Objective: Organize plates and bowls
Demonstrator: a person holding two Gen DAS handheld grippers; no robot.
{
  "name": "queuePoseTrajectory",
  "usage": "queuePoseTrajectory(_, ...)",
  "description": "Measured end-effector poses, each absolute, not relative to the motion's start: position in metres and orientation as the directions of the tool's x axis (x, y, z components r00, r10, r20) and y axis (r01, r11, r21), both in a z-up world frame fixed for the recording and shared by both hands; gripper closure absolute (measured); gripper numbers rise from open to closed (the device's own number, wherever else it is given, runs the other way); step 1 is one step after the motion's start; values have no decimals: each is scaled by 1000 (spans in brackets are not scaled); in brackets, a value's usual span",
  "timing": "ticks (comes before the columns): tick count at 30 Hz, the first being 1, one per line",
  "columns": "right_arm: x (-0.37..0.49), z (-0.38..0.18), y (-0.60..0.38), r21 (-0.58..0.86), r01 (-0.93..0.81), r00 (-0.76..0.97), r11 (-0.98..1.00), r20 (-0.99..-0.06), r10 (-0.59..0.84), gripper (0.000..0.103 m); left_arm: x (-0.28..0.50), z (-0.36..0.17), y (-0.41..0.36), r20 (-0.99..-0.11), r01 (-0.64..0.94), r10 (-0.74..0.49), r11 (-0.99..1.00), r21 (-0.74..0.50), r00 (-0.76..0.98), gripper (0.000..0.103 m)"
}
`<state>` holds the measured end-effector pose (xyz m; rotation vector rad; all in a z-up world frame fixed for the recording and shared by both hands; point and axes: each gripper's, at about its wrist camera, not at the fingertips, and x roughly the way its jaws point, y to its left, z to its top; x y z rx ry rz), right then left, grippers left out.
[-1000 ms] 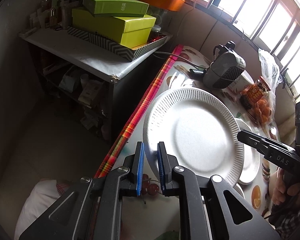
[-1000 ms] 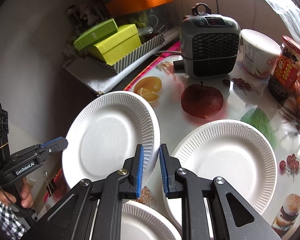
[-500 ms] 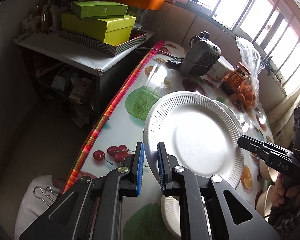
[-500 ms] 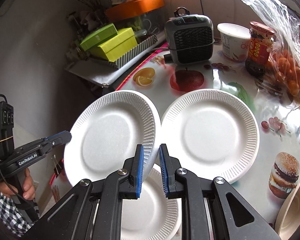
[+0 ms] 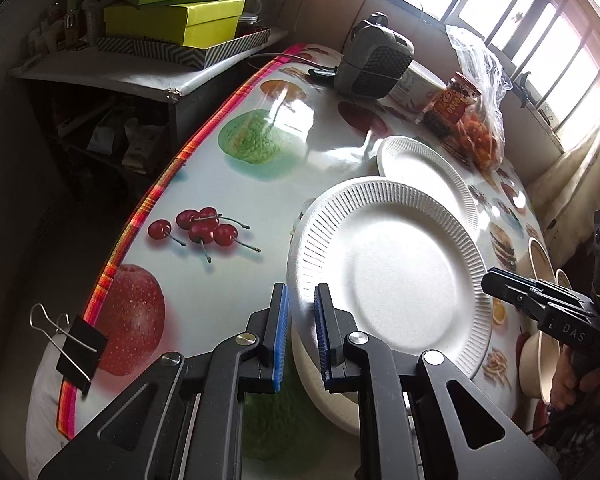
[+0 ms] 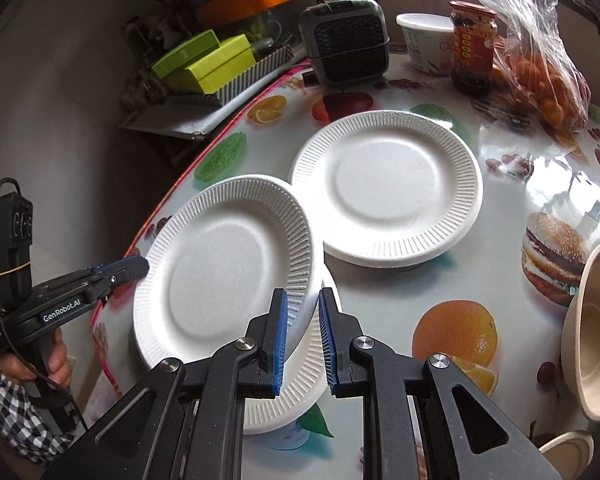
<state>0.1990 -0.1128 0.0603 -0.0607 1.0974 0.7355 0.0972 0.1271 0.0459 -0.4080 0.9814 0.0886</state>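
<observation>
Both tongs pinch opposite edges of one white paper plate (image 6: 224,264): the left gripper (image 5: 300,336) on its left rim, the right gripper (image 6: 302,336) on its right rim. Over the last second the carried plate has travelled from the far table edge by the heater (image 6: 346,38) toward the near side, and now hangs tilted over a second plate (image 6: 300,392) lying on the table, with a third plate (image 6: 388,190) just beyond. Stacking looks imminent; the bowls (image 6: 592,332) at right wait untouched.

Three paper plates (image 6: 228,264), three bowls (image 6: 592,332)
</observation>
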Motion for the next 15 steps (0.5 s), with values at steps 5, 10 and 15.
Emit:
queuePoseTrajectory(5, 190, 54, -121, 297, -565, 241, 770, -833, 498, 87, 91, 39, 119, -832, -247, -116, 924, -290, 542, 89)
queuePoseTrajectory(10, 185, 46, -125, 295, -558, 231, 775, -843, 487, 87, 88, 33, 114, -840, -243, -115, 928, -281, 530, 89)
queuePoseTrajectory(15, 182, 39, -127, 291, -554, 225, 780, -850, 477, 87, 87, 28, 110, -848, -243, -114, 931, -273, 518, 89)
